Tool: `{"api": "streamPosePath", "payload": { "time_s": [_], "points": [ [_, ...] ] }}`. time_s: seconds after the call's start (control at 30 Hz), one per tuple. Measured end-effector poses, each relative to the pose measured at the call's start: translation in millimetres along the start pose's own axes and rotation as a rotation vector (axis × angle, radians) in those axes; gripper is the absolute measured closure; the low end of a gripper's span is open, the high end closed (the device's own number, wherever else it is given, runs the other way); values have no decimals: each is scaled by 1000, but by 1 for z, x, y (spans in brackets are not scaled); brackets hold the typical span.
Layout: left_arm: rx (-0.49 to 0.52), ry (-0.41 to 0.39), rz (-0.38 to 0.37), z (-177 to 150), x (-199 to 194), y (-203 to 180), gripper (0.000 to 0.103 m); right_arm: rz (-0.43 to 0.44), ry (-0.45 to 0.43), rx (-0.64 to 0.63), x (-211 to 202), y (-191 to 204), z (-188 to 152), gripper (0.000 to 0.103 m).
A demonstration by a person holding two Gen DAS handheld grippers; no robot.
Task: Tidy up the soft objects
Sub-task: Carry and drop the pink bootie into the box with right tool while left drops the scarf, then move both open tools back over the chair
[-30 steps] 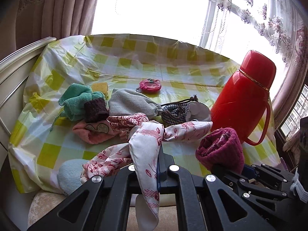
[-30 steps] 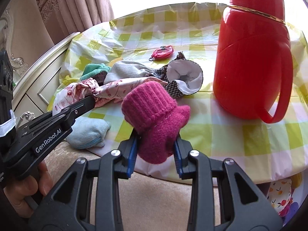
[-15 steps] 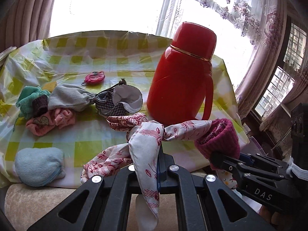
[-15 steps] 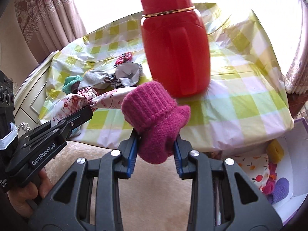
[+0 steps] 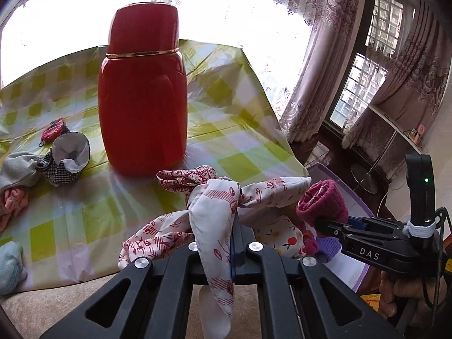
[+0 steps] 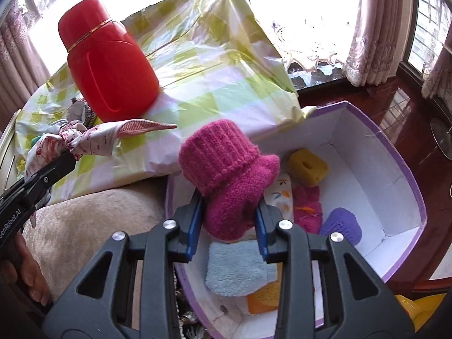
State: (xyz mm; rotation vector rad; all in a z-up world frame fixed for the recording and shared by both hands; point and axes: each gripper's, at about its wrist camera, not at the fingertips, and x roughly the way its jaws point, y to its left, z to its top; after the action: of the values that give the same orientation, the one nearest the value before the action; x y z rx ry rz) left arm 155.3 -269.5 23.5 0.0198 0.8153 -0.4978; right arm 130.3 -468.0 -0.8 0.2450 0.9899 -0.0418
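Observation:
My left gripper (image 5: 236, 226) is shut on a white scarf with a red print (image 5: 214, 212), which hangs in knotted folds over the table's near edge. My right gripper (image 6: 228, 214) is shut on a magenta knitted bootie (image 6: 226, 175), held above a white box with a purple rim (image 6: 395, 152) beside the table. In the box lie a yellow sponge (image 6: 309, 166), a purple knit piece (image 6: 341, 223), a light blue cloth (image 6: 237, 271), a floral cloth (image 6: 282, 195) and a pink knit piece (image 6: 308, 206). The left wrist view shows the bootie (image 5: 322, 203) at the right.
A tall red thermos (image 5: 141, 90) stands on the yellow-checked tablecloth (image 5: 240, 130). Left of it lie a checked pouch (image 5: 66, 155), a grey cloth (image 5: 17, 169), a small pink purse (image 5: 52, 132) and a pink sock (image 5: 11, 203). A beige cushioned seat (image 6: 93, 226) lies below.
Both grippers have swung right along the table with the scarf and bootie still gripped. The box has come into view under the right gripper; the pile of soft things has slid to the left.

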Motion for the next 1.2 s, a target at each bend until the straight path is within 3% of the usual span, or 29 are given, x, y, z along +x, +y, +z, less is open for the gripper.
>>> {"api": "streamPosePath", "payload": {
  "time_s": [0.33,0.4,0.47,0.53,0.7,0.9,1.2],
  "points": [
    [113,76,-66,4,25,-46,93,-93,36,93,-9,-56,-18,66],
    [122,107,-79,3,34,-51,80,-102,43,105,-10,-62,-22,66],
    [119,117,-92,1,35,-52,52,-110,53,116,-9,-69,-26,66],
    [108,107,-97,1,33,-50,44,-117,66,128,-8,-73,-29,66],
    [71,103,-90,2,33,-43,44,-122,91,139,-5,-78,-36,66],
    [25,97,-81,2,30,-31,43,-125,135,142,1,-78,-42,55],
    [-34,92,-70,-2,26,-13,43,-139,150,154,4,-77,-46,51]
  ]
}}
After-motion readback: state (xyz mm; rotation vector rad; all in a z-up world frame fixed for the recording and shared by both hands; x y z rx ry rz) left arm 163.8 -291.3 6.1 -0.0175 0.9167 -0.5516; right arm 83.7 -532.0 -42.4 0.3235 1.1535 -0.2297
